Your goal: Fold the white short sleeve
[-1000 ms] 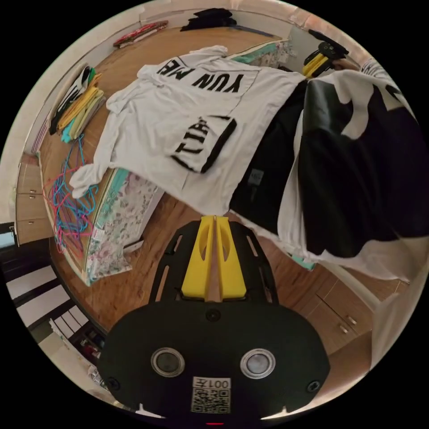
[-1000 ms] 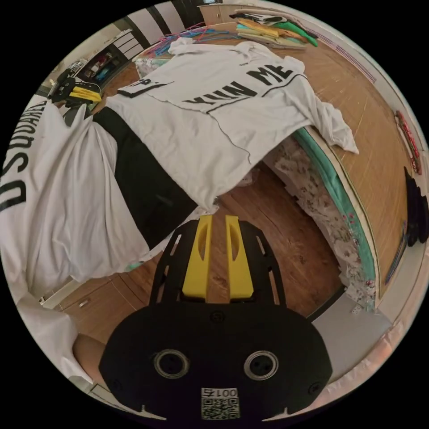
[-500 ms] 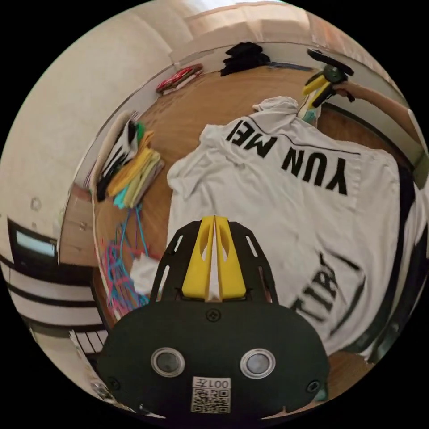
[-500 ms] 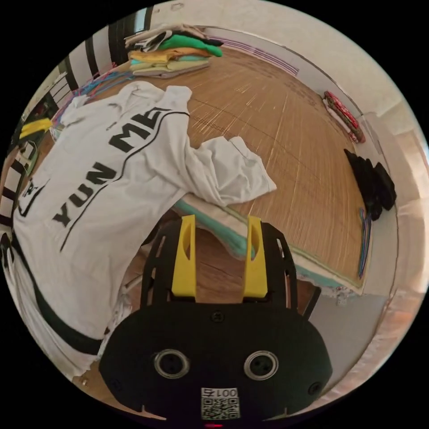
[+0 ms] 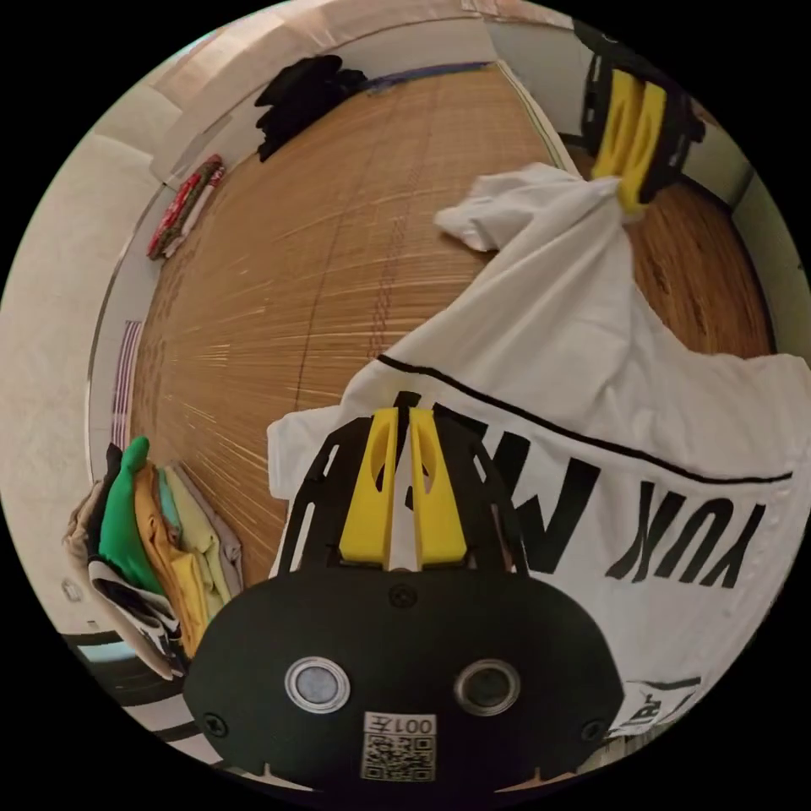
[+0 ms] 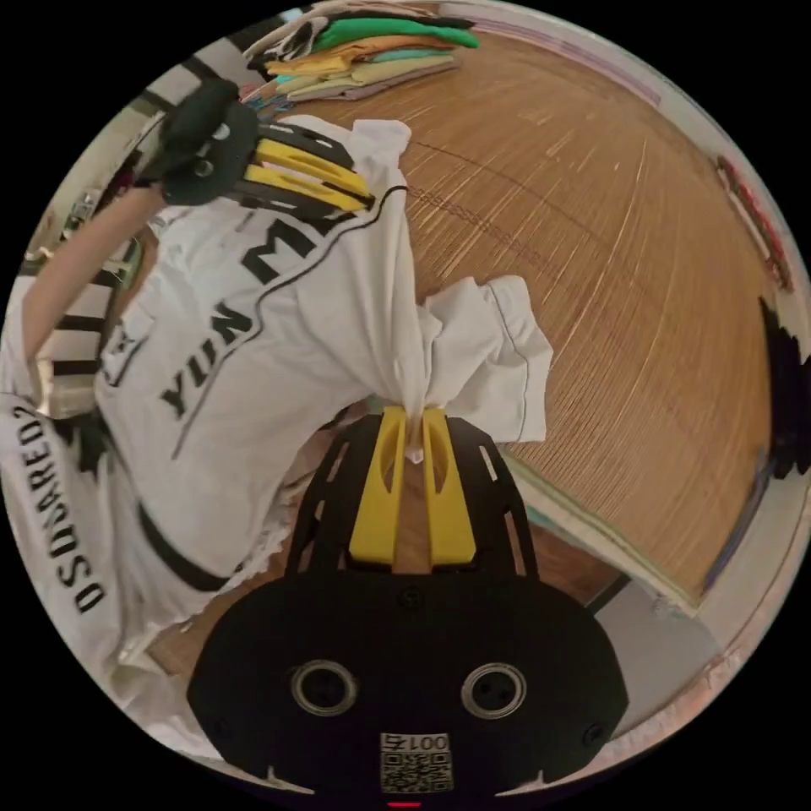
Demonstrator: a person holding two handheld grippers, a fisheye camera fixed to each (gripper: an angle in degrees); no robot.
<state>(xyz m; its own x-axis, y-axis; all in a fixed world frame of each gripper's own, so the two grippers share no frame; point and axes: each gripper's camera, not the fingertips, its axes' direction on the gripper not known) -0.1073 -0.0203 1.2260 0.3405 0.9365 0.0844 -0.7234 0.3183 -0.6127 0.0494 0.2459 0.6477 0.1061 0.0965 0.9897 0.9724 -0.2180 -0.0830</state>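
The white short-sleeve shirt (image 5: 591,380) with black letters lies over the edge of a bamboo mat (image 5: 321,253). In the left gripper view, my left gripper (image 5: 402,414) is shut on white cloth at the shoulder, just above the letters. At the top right of that view my right gripper (image 5: 629,198) pinches bunched cloth beside the crumpled sleeve. In the right gripper view, my right gripper (image 6: 412,416) is shut on that bunch of the shirt (image 6: 279,338), which is pulled taut towards it. The left gripper (image 6: 367,190) lies on the far shoulder, with a person's arm (image 6: 76,245) behind it.
A stack of folded coloured clothes (image 5: 152,549) (image 6: 372,51) sits at one edge of the mat. A black garment (image 5: 296,93) and a red patterned bundle (image 5: 182,207) lie at the far side. Wooden floor (image 5: 701,279) lies past the mat's edge. A person's white top (image 6: 59,507) is at the lower left.
The right gripper, open beside the mat half a second ago, is now shut on cloth by the sleeve. The left gripper has moved from the hem up to the shoulder.
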